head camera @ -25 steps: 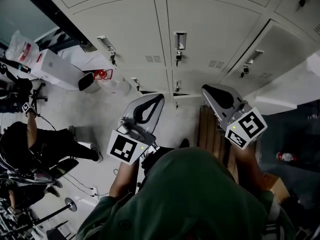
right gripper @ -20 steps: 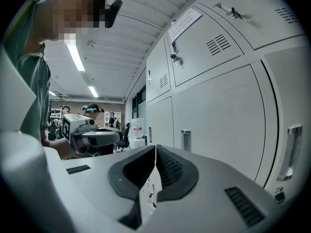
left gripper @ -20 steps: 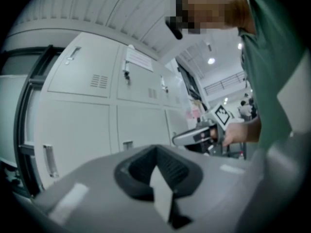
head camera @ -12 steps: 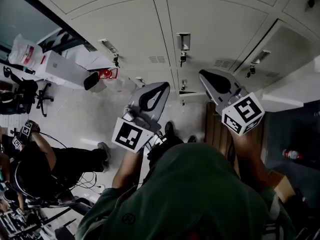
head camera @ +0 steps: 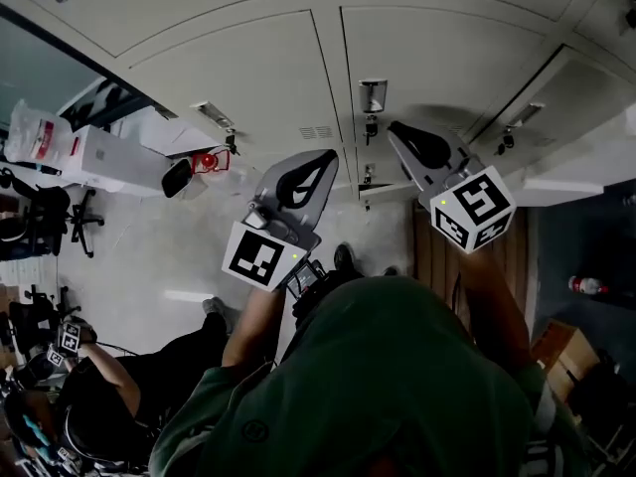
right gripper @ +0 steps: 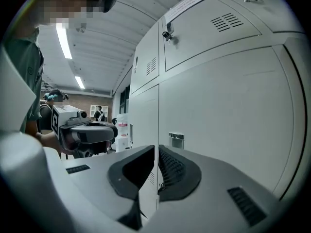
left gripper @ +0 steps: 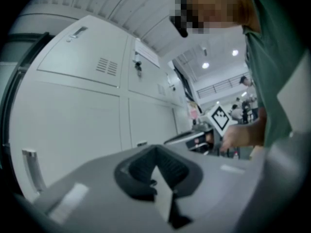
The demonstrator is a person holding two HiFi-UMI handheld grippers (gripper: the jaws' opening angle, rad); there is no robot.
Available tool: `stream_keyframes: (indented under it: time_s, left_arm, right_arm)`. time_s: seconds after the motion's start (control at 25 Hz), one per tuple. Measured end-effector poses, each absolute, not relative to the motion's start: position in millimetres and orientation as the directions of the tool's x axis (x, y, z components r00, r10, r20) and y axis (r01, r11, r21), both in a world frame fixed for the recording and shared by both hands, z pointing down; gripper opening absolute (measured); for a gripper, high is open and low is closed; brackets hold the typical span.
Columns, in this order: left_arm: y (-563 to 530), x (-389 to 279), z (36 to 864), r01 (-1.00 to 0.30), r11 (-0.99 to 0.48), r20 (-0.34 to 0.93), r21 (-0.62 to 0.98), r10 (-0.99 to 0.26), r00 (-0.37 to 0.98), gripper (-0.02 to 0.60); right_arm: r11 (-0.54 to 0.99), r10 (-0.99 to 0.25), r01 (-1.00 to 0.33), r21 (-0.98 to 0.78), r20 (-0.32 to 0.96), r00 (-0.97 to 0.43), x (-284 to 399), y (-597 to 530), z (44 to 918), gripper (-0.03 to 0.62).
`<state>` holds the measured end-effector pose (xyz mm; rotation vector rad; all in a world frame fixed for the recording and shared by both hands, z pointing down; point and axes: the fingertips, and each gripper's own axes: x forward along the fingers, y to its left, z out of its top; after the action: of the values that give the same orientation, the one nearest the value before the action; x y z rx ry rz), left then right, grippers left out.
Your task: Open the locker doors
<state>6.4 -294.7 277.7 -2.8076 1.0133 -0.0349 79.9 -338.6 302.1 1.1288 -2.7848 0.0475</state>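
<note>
With my left gripper [head camera: 320,165] and right gripper [head camera: 405,139] both closed on nothing, just short of the shut locker doors [head camera: 427,58], I risk butting the right one into the handle [right gripper: 176,140] unless its jaws part first

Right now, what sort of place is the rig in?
Probably an indoor workshop or lab staff area. A bank of pale metal locker doors with vents and keyed handles fills the wall, a seated person works nearby on the left, and strip lights run along the ceiling.
</note>
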Motion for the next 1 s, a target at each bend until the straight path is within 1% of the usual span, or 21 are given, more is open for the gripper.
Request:
stream_keyframes:
  time_s: [0.56,0.6,0.64,0.68,0.72,1.0]
  left_arm:
    - [-329,-6,287,-0.553,-0.820,-0.014,-0.146,-0.557,0.830,-0.012]
    - [-330,-6,288,-0.547,-0.824,-0.013,-0.146,-0.552,0.834,-0.012]
    - [-331,-7,288,-0.542,-0.828,-0.011,-0.145,-0.546,0.838,-0.012]
    - [-333,-7,289,-0.536,-0.832,-0.008,-0.145,-0.541,0.841,-0.012]
    - [-334,-8,290,-0.530,-0.835,-0.006,-0.144,-0.535,0.845,-0.012]
    - [-339,-13,296,-0.499,-0.856,0.004,-0.134,-0.504,0.863,-0.012]
  right_arm:
    - [0.640,-0.761,-0.766,0.061,0.192,-0.620,59,-389,321,0.009]
    - [0.632,-0.767,-0.773,0.062,0.194,-0.611,59,-392,321,0.013]
    - [0.623,-0.774,-0.780,0.063,0.198,-0.602,58,-396,323,0.030]
    - [0.615,-0.780,-0.786,0.063,0.201,-0.593,58,-399,324,0.069]
    - [0.608,-0.784,-0.791,0.062,0.203,-0.587,57,-402,325,0.086]
    - [0.586,-0.800,-0.808,0.063,0.204,-0.564,46,-415,330,0.086]
